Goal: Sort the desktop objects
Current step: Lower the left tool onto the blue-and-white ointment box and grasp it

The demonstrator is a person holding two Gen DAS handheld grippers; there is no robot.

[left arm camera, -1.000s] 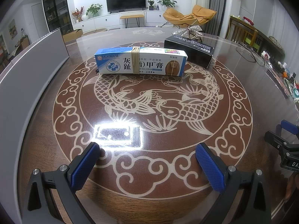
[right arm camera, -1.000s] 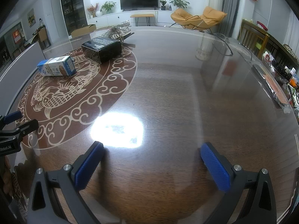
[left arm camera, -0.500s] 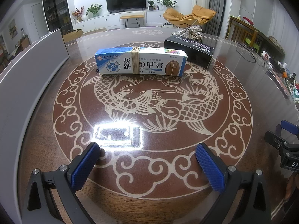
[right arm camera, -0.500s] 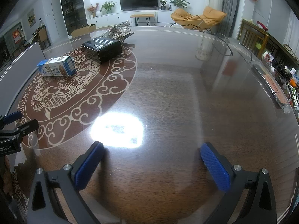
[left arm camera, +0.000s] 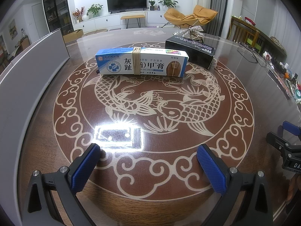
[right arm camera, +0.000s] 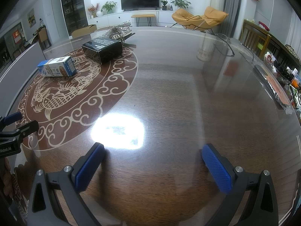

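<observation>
A blue and white nail cream box (left arm camera: 142, 62) with rubber bands around its middle lies on the fish-pattern table, far ahead of my left gripper (left arm camera: 148, 158); it also shows in the right wrist view (right arm camera: 57, 66). A black box (left arm camera: 190, 50) lies behind it to the right, also in the right wrist view (right arm camera: 102, 48). A silver glittery object (left arm camera: 189, 32) sits behind the black box. My left gripper is open and empty. My right gripper (right arm camera: 152, 156) is open and empty above bare table, right of the objects.
A grey panel (left arm camera: 28, 75) stands along the table's left edge. Eyeglasses (right arm camera: 224, 45) lie at the far right of the table. A plastic bag (right arm camera: 274, 86) and small bottles (right arm camera: 291, 77) line the right edge. The glass tabletop (right arm camera: 169, 94) reflects a ceiling light.
</observation>
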